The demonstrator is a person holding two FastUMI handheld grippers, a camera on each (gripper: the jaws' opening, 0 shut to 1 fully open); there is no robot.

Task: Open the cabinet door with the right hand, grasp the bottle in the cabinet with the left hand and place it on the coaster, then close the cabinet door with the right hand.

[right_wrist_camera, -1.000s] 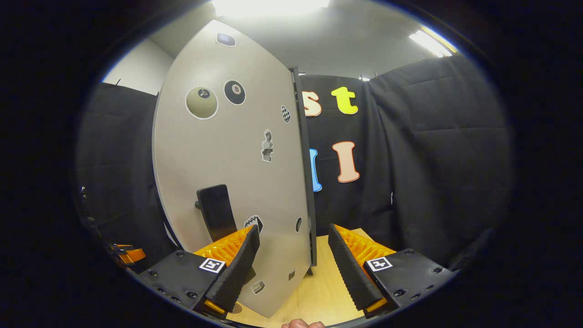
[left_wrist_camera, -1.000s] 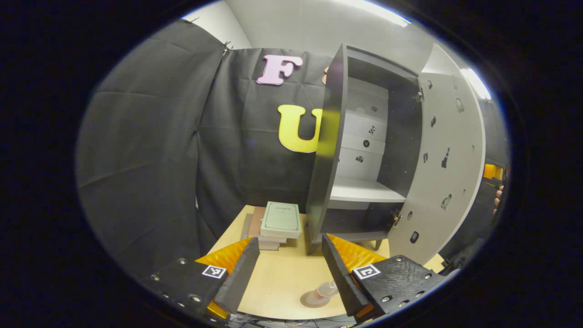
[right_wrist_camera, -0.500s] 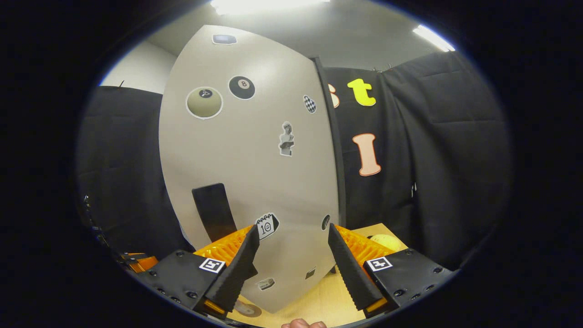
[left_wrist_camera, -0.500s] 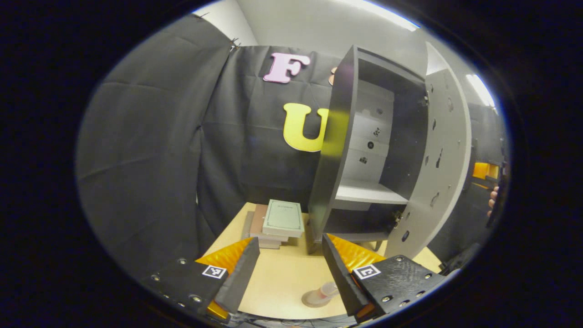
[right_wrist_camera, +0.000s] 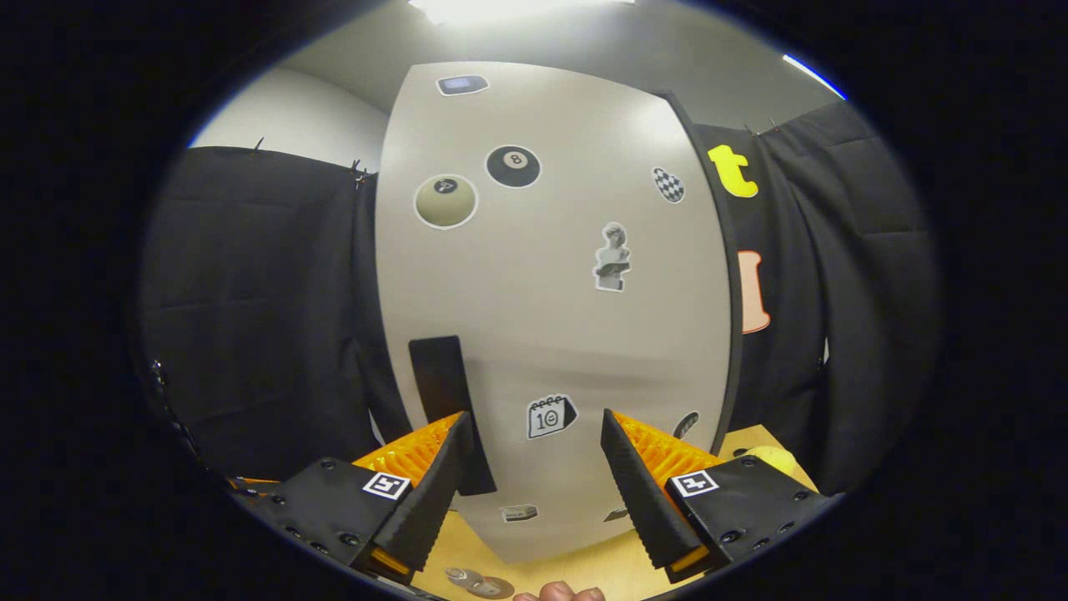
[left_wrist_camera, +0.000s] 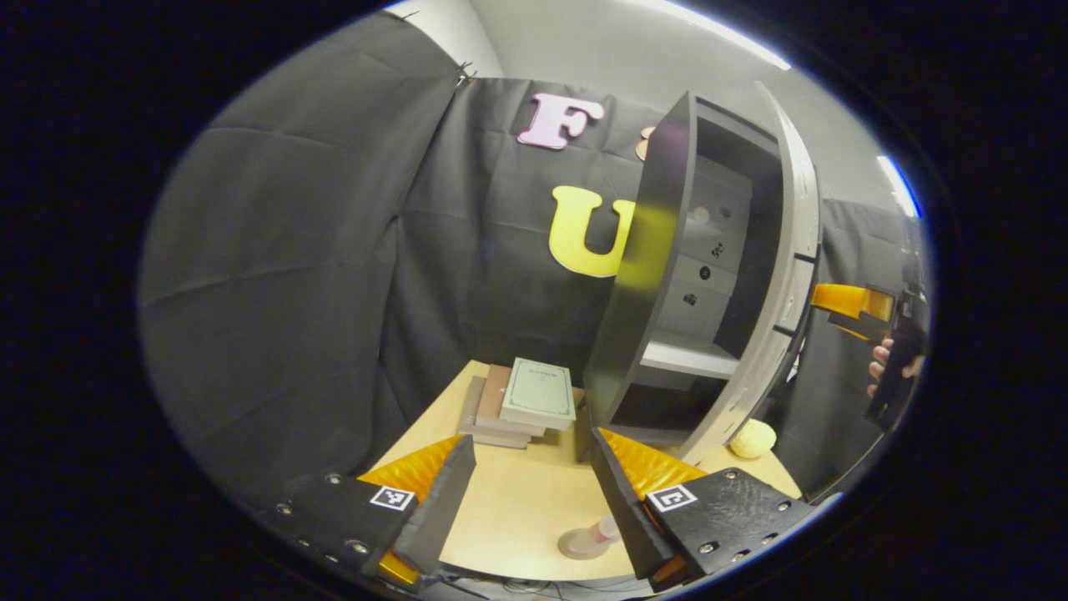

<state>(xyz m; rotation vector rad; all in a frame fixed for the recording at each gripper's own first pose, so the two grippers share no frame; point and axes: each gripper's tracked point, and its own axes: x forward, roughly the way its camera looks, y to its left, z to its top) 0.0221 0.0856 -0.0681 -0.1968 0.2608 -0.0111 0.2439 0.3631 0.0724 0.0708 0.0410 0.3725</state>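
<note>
Bottle (left_wrist_camera: 602, 531) on coaster (left_wrist_camera: 578, 546), done. Cabinet door (right_wrist_camera: 551, 317) nearly shut, gap left. Right claw (right_wrist_camera: 534, 476) spread, before door; left claw (left_wrist_camera: 530, 488) spread, empty.

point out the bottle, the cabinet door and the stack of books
bottle (left_wrist_camera: 602, 529), left gripper view, its clear body
cabinet door (right_wrist_camera: 551, 317), right gripper view, middle of its face
stack of books (left_wrist_camera: 538, 392), left gripper view, top cover

Left gripper view low over table (left_wrist_camera: 517, 501), facing cabinet (left_wrist_camera: 659, 292) side, right gripper view seemingly close to door (right_wrist_camera: 551, 334), shared
</note>
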